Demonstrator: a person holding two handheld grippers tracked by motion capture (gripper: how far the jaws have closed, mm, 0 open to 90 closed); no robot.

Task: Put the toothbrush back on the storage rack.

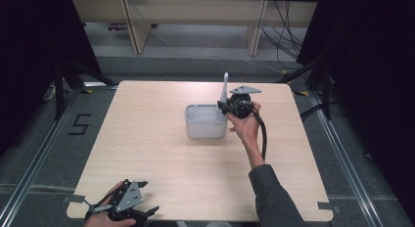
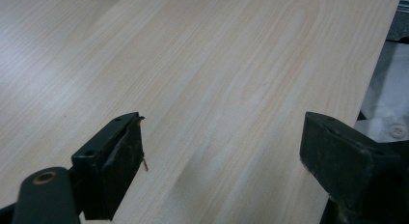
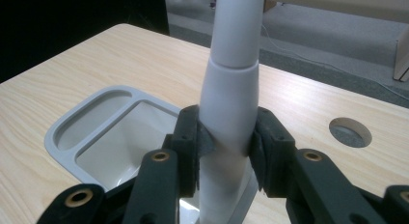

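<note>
While its fingers (image 3: 193, 137) clamp — white handle (image 3: 229, 103) over grey holder (image 3: 67, 137).

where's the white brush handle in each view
High view: the white brush handle stands upright at the right end of the grey holder, right of centre, pinched by the right hand-held gripper.
Right gripper view: it rises up the middle, clamped between the two black jaws, the holder at lower left.
Left gripper view: bare table ahead of open jaws; no handle.
Shared landmark: the light wood table.
</note>
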